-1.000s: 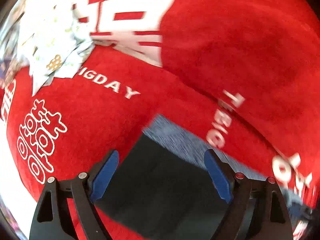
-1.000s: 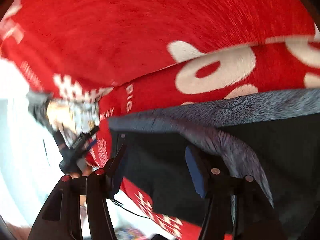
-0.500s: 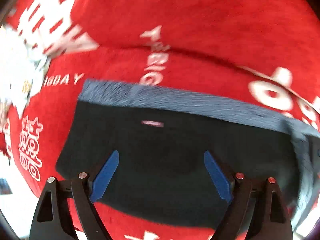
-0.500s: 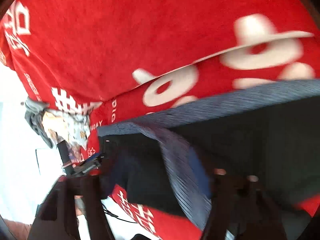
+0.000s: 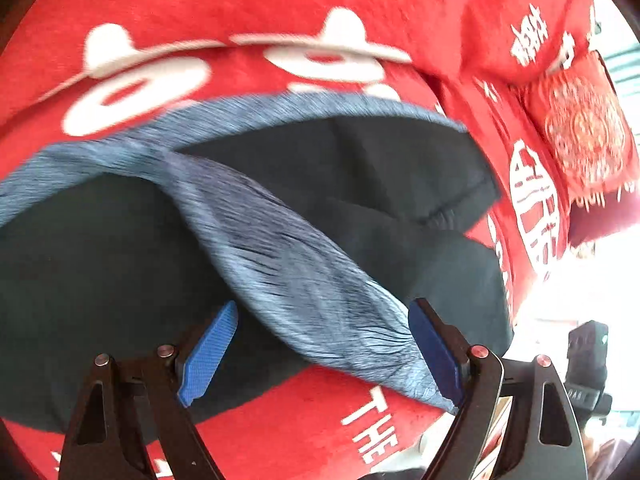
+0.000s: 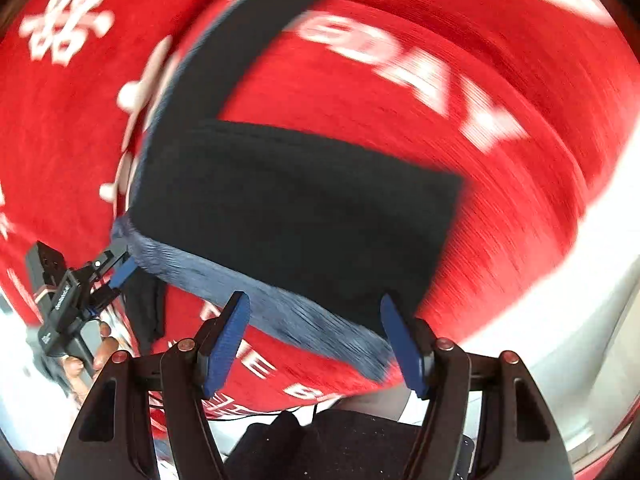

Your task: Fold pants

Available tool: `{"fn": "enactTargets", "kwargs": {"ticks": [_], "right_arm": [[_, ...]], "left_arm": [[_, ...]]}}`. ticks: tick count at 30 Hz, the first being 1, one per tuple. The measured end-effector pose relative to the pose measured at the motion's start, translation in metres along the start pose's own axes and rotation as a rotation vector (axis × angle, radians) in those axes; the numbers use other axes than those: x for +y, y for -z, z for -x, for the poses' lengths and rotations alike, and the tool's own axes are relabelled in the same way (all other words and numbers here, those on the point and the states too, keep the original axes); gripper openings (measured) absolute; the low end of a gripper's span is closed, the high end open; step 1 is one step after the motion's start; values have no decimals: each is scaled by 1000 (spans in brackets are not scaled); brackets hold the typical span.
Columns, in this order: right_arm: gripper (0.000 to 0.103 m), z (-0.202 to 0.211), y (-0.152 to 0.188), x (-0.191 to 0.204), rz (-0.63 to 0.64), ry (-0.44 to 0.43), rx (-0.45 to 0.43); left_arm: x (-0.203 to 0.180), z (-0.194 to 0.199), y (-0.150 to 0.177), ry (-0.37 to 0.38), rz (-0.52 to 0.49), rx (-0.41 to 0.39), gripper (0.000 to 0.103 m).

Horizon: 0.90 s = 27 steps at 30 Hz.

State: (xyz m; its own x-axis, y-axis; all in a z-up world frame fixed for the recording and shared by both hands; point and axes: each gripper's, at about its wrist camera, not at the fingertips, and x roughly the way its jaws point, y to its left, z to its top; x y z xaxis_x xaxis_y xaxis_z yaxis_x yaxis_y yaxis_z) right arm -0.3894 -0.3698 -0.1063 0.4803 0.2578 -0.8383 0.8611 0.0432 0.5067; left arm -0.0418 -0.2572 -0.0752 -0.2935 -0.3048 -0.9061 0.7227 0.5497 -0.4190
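Note:
Black pants [image 5: 100,264] with a blue-grey heathered waistband [image 5: 304,276] lie on a red blanket. In the left wrist view the waistband runs diagonally down between the fingers of my left gripper [image 5: 320,352], which is open just above it. In the right wrist view the pants [image 6: 296,216] lie as a dark slab, with the waistband [image 6: 288,312] along the near edge. My right gripper [image 6: 316,340] is open over that band. The left gripper [image 6: 116,276] also shows there at the waistband's left end, jaws apart.
The red blanket [image 5: 240,12] with white lettering covers the surface. A red embroidered cushion [image 5: 580,132] lies at the right. White floor [image 6: 540,280] shows beyond the blanket's right edge. A dark cloth [image 6: 320,440] lies below my right gripper.
Both grippers have swept along the pants. The left view has moved from the pant-leg end to the waistband end. The right gripper has swung round to face the waistband's near edge.

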Motion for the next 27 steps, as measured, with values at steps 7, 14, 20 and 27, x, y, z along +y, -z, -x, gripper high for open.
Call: {"fn": "enactTargets", "kwargs": {"ticks": [7,14,20,27], "right_arm": [[72,-29,24,-43,-102,-153,8],[14,2,19,-28,-89,-300,-15],[14,58,-70,40,61,-401,-70],[20,79,-211,96,151,-344,-154]], "left_arm": [[-18,-12,9,-42,-87,-8,88],[-21,-2,-1,32,-39,-14,71],[-36,25,-33,43,41,-89,71],[-48,23,-106,-59,113,-199,71]]}}
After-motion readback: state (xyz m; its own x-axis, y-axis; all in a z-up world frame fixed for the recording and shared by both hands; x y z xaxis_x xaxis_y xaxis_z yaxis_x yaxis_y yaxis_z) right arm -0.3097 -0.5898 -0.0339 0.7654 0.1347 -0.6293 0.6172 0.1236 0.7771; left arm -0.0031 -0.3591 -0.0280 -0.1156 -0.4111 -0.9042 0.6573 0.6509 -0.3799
